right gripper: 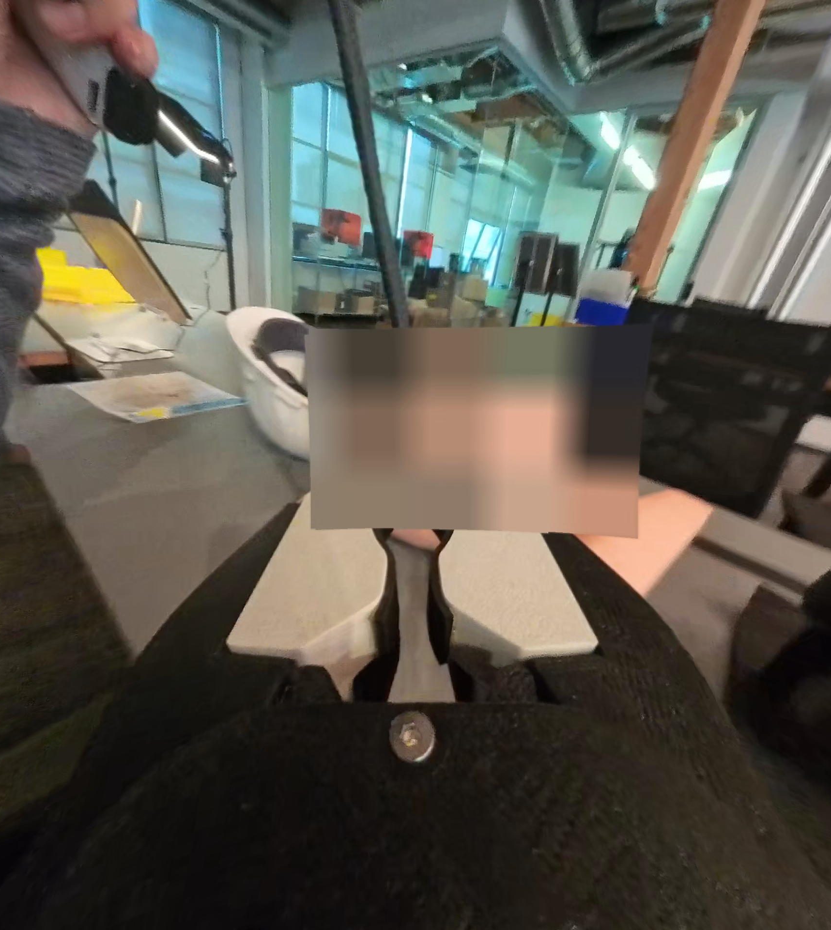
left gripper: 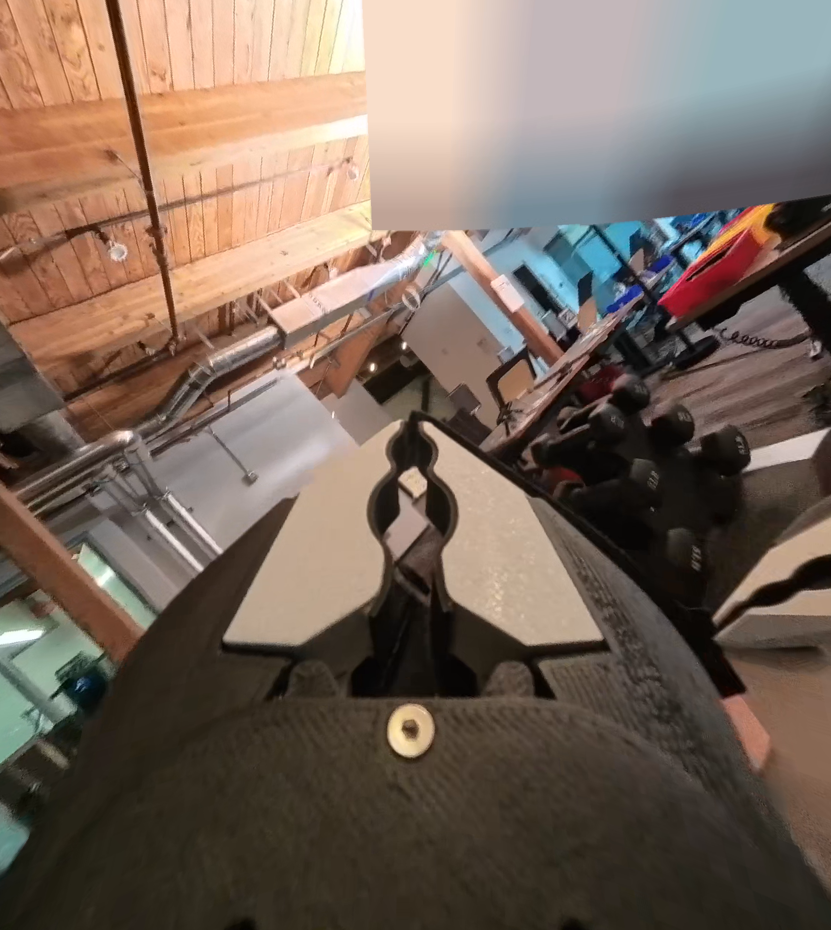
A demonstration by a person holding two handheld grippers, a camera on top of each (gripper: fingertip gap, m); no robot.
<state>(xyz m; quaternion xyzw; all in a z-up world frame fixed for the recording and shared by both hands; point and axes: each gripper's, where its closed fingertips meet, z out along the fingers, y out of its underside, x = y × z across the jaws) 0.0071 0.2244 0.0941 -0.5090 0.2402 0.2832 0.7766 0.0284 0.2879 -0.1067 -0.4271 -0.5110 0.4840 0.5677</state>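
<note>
The left gripper [left gripper: 411, 443] has its fingers nearly closed on nothing, aimed past stacked black dumbbells [left gripper: 655, 468]; they look heavy and rigid. The right gripper [right gripper: 416, 558] has fingers narrowly parted and empty above the grey counter [right gripper: 162, 483].

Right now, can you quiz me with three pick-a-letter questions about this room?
1. Where does the white helmet sit?
A on the floor
B on the grey table
C hanging from the ceiling

2. What colour are the piled dumbbells?
A black
B pink
C green

3. How is the left claw?
A wide open
B squeezing a ball
C shut, holding nothing

Answers:
1. B, since the helmet rests on the table's grey top beside some papers.
2. A, since every dumbbell in the pile is black.
3. C, since its fingertips meet and only the background shows through the wavy gaps.
</note>
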